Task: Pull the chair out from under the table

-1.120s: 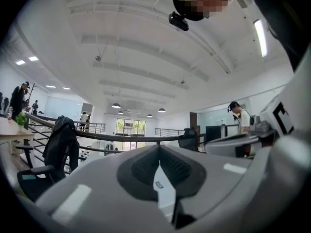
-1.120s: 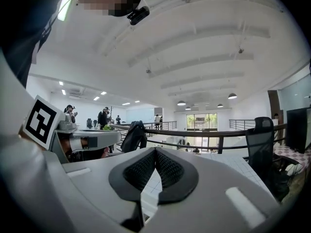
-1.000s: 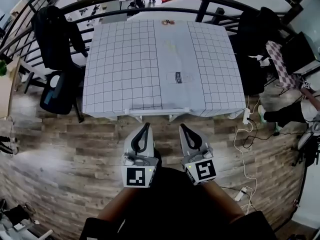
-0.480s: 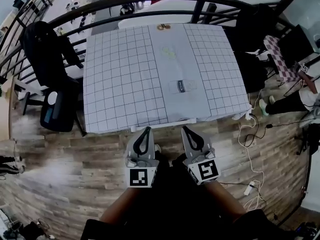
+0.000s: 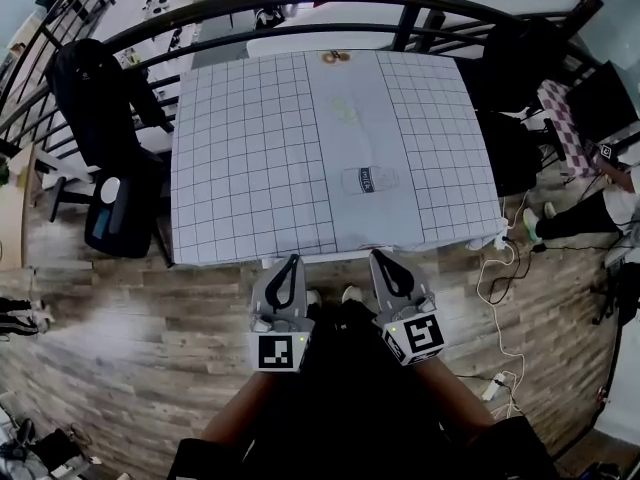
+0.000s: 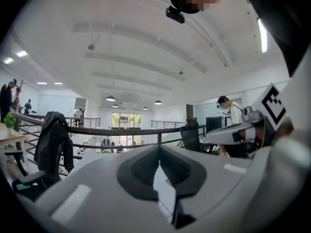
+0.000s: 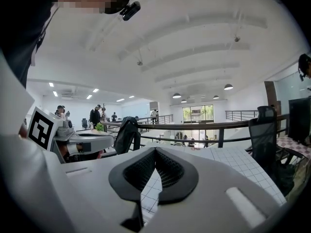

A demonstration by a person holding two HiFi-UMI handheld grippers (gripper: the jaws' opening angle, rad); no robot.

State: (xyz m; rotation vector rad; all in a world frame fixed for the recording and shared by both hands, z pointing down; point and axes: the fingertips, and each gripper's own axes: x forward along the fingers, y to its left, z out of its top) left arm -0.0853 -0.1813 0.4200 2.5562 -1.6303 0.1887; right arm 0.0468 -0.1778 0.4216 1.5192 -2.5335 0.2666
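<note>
Left gripper (image 5: 289, 264), right gripper (image 5: 379, 260) shut, empty; chair (image 5: 322, 258) just ahead under table (image 5: 250, 168).

Dark jacket (image 5: 95, 88) hangs near black railing (image 5: 404, 26).

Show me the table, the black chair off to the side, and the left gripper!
Table (image 5: 250, 168), head view, on a bare part of its checked cloth.
Black chair (image 5: 140, 208), head view, on its seat.
Left gripper (image 5: 291, 260), head view, at the tips of its shut fingers.
</note>
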